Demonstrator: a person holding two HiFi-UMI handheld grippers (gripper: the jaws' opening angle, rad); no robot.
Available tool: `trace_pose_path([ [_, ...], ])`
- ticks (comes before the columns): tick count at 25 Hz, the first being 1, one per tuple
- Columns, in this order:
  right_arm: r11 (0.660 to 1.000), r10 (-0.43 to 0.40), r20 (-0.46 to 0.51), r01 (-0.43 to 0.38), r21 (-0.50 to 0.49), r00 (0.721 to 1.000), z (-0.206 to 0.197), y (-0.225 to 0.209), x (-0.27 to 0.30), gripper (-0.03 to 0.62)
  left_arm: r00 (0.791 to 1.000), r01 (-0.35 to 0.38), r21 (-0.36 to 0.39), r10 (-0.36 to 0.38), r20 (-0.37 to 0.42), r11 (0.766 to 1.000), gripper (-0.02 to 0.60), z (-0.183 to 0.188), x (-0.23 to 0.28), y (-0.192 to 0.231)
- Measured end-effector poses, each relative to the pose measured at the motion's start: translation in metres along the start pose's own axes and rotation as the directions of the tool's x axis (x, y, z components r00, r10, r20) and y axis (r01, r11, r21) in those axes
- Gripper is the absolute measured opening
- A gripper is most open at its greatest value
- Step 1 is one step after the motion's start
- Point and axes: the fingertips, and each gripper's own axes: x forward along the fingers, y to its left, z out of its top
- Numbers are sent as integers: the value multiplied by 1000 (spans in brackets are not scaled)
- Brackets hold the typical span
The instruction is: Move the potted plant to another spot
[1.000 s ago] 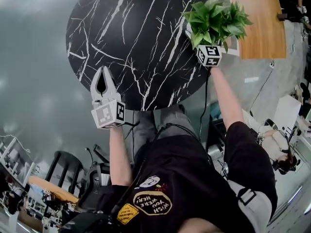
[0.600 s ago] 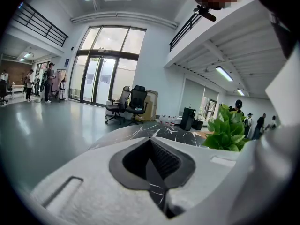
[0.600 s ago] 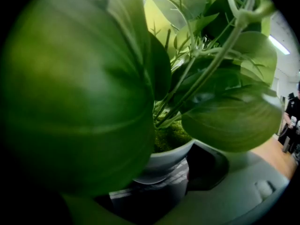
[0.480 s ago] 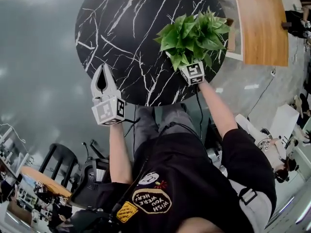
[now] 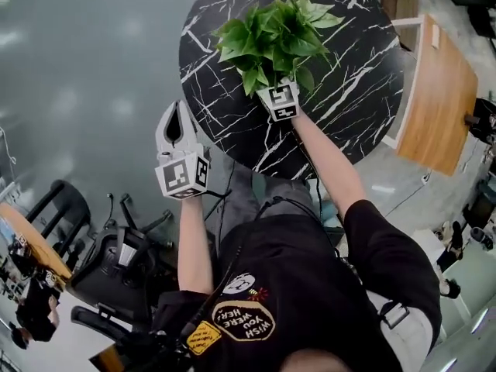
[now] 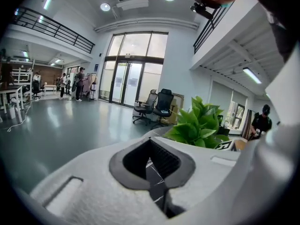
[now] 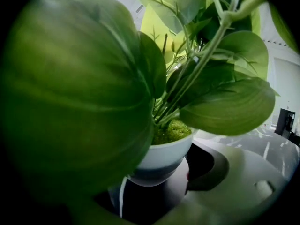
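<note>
Fingers (image 7: 234, 186) of the right gripper (image 5: 273, 87) are clamped on the pot (image 7: 164, 158) of the plant (image 5: 267, 37), holding it upright over the table (image 5: 349, 91), evidently for setting down, while the left gripper (image 5: 177, 115), jaws together and empty, hangs clear at the table's edge.

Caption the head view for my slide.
Right gripper holds leafy green potted plant over round black marble table; left gripper shut beside it.
</note>
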Motion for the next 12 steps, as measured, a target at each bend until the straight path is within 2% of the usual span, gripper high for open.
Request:
trace_pose_path([
  [6,997,66,-21,-67,-25,998,21,37,77,494,998,-68,-53,69,13,996,3,2,-15,37],
  [12,994,102,-4,-102,-35,995,40,52,105,494,996,-88,-59,89,13,994,3,2,-20,51],
])
